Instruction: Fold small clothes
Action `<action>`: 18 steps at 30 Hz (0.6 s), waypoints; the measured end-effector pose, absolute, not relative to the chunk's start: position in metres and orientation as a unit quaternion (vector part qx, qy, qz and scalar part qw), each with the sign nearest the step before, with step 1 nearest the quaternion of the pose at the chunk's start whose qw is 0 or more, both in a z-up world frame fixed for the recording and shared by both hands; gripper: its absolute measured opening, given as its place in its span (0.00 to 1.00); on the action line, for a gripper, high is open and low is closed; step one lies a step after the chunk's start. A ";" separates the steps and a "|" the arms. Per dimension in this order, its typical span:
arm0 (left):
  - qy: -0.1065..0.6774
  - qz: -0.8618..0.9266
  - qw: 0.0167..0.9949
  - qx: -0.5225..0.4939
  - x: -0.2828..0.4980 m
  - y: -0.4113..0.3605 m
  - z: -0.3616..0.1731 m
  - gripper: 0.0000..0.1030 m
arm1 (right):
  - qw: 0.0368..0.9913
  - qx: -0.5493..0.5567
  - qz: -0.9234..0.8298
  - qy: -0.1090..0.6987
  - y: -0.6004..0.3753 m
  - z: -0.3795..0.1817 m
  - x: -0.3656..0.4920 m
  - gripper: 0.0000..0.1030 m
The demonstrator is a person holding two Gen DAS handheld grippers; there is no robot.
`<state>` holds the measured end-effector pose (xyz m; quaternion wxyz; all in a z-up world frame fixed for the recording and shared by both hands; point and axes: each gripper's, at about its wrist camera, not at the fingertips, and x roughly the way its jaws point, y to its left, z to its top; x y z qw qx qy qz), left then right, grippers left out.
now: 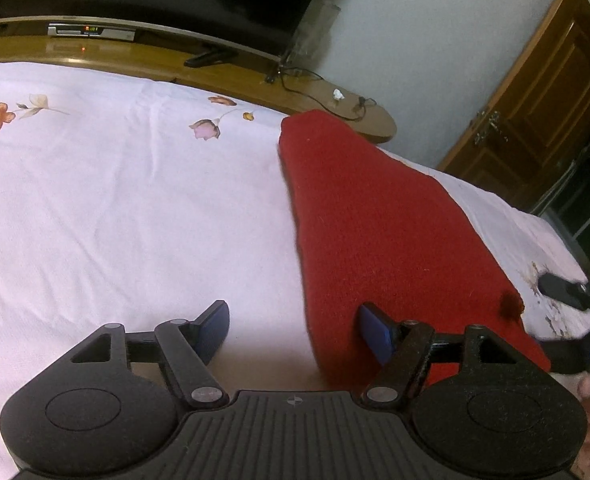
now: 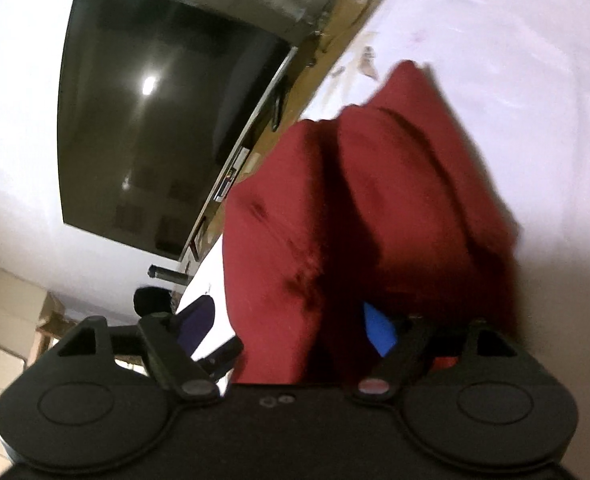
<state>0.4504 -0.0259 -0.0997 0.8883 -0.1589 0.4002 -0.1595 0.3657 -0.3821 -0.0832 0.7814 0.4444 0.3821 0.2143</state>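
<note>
Red knit garment [image 1: 379, 232] lies in a long folded strip on the right of the white floral bedsheet [image 1: 95, 200], running from near to far. Left gripper [image 1: 295, 330] spread wide, straddling its near left edge, gripping nothing; right gripper [image 2: 291, 330] also parted astride the near end, unclamped. Best to pinch both near corners squarely, lift together, carry evenly toward the far end.

A big bed with a pale pink sheet [image 1: 115, 208] fills the view. The sheet has little orange and pink flowers printed on it (mostly near the far edge). A red knitted cloth [image 1: 375, 232] lies flat on the sheet, long and folded, reaching from the near side toward the far edge.
</note>
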 end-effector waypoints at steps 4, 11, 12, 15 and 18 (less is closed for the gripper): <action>0.379 -0.157 0.898 -0.162 0.454 -0.023 -0.092 0.69 | 0.779 0.433 0.230 0.391 -0.370 -0.085 0.382 0.65; 0.401 -0.148 0.889 -0.165 0.479 -0.027 -0.096 0.69 | 0.826 0.335 0.225 0.394 -0.346 -0.070 0.386 0.10; 0.396 -0.152 0.893 -0.152 0.479 -0.031 -0.090 0.69 | 0.836 0.322 0.227 0.381 -0.345 -0.063 0.380 0.10; 0.376 -0.166 0.903 -0.124 0.474 -0.046 -0.077 0.69 | 0.861 0.295 0.229 0.345 -0.348 -0.039 0.364 0.09; 0.359 -0.181 0.908 -0.120 0.469 -0.060 -0.066 0.69 | 0.879 0.265 0.229 0.325 -0.356 -0.020 0.347 0.09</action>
